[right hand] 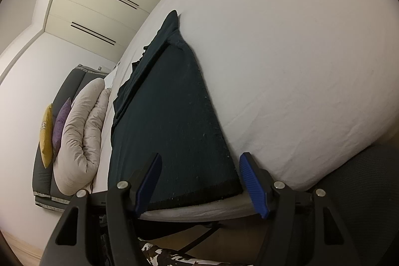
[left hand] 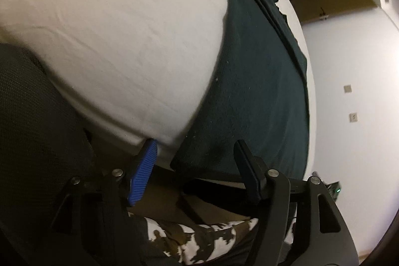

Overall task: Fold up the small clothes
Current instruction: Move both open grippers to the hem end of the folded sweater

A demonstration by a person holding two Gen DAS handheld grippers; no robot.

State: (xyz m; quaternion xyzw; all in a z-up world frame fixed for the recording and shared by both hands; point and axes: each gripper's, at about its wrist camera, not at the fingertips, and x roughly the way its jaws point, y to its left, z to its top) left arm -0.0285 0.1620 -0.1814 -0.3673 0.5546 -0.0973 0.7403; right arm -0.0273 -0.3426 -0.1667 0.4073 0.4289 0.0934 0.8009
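Note:
A dark teal knitted garment (left hand: 254,81) lies flat on the white bed sheet (left hand: 119,24), its ribbed hem at the bed's near edge. My left gripper (left hand: 197,143) is open, its fingers straddling the hem's near left corner, not closed on it. In the right wrist view the same garment (right hand: 169,121) stretches away from me, with folded sleeves at its far end. My right gripper (right hand: 202,158) is open, its blue pads (right hand: 251,181) on either side of the hem's right part, holding nothing.
A black mesh chair back (left hand: 32,131) stands at the bed's near edge, also in the right wrist view (right hand: 361,181). A rolled duvet and cushions (right hand: 77,131) lie beyond the bed's left side. A wardrobe (right hand: 99,4) and walls surround the bed.

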